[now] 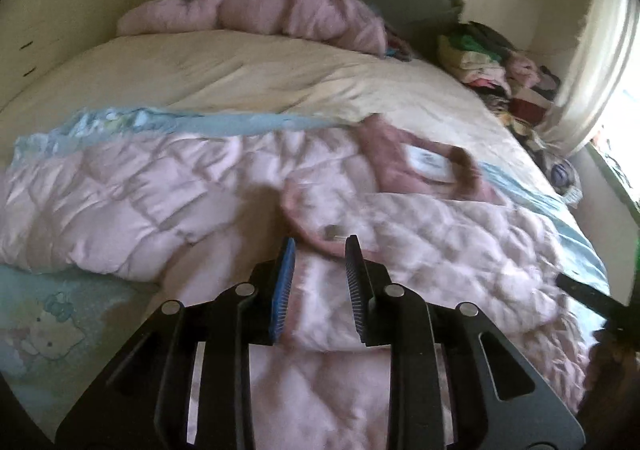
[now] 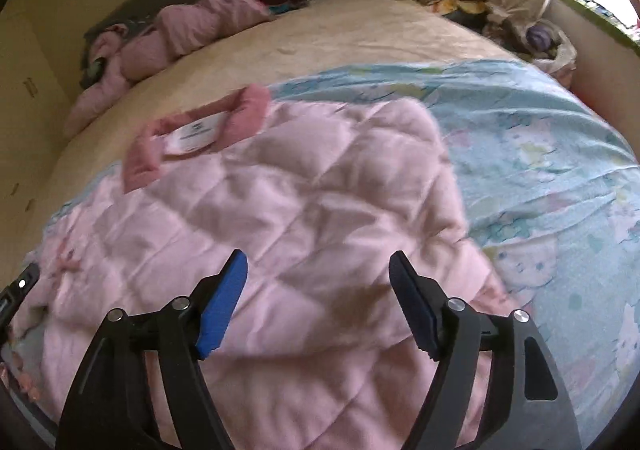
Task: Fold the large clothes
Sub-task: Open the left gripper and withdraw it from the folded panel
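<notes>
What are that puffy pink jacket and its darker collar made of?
The pale pink quilted jacket looks like a smooth, slightly shiny synthetic shell over padding: diamond stitching, puffed panels. Its darker pink collar looks like soft matte knit or fleece; blur leaves that uncertain.

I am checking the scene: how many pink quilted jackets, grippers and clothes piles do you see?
Pink quilted jacket spread on the bed: 1
Pink bundle by the headboard: 1
Grippers, left gripper and right gripper: 2
Pile of folded clothes: 1
Total: 5
</notes>
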